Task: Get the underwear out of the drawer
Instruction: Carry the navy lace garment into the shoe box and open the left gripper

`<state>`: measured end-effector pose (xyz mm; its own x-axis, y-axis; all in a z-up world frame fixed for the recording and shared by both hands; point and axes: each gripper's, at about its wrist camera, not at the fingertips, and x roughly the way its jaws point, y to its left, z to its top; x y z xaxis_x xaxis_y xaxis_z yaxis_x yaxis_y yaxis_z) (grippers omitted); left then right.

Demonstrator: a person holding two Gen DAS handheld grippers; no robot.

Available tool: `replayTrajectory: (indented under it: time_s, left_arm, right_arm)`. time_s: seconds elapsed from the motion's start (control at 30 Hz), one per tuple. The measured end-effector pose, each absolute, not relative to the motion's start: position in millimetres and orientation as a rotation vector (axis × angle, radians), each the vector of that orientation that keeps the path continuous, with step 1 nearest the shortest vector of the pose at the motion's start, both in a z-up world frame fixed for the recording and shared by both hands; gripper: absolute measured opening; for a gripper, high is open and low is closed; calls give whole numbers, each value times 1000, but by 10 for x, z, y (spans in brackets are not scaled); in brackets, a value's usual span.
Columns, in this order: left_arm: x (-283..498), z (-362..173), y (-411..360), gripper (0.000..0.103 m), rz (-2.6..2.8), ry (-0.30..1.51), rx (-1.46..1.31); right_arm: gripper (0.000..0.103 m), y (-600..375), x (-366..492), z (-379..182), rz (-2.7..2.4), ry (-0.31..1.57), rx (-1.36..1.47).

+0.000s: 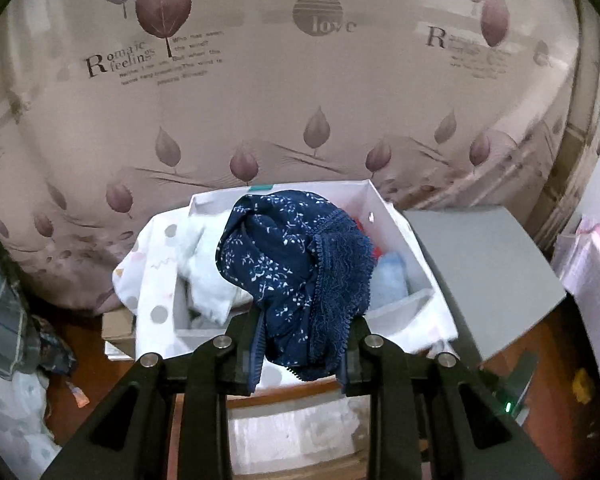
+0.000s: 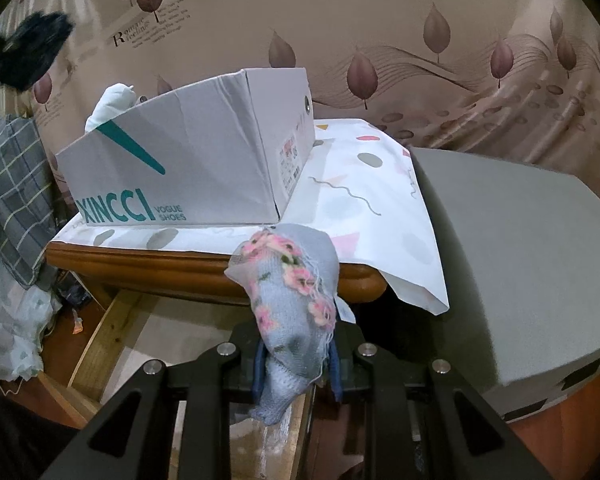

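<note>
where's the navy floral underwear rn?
Left wrist view: navy underwear is clamped in the left hand-held gripper, held over the open white shoebox.

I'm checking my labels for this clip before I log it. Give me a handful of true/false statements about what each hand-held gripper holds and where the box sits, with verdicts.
1. The left hand-held gripper is clamped on a navy lace-trimmed underwear. True.
2. The right hand-held gripper is empty. False: it grips a pale blue garment with pink flowers.
3. The shoe box sits on a patterned white cloth. True.
4. The shoe box is closed with a lid. False: it is open, with white fabric poking out the top.
5. A grey box stands to the right of the cloth. True.
</note>
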<state>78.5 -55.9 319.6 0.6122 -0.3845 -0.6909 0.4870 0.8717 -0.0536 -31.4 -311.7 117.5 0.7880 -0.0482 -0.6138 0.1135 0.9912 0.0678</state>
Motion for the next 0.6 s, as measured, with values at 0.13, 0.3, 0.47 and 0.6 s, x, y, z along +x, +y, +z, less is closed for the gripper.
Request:
replayTrajectory:
  time_s: [0.13,0.3,0.47,0.6]
  left_arm:
    - [1080,3164,-793,25,-436,751,204]
    - [1523,2910,-1049,25,-402,830,202]
    - [1816,2684,-1257,25,-414,882,211]
    - [1992,2482,-1390,25,-383,918,243]
  right_arm:
    - [24,-3122,-313,1181,-84,655,107]
    - [24,-3123,-311,1190,-80,650,114]
    - [24,-3147,-312,1193,-73,650,134]
    - [24,-3149,-304,1197,-71,650,139]
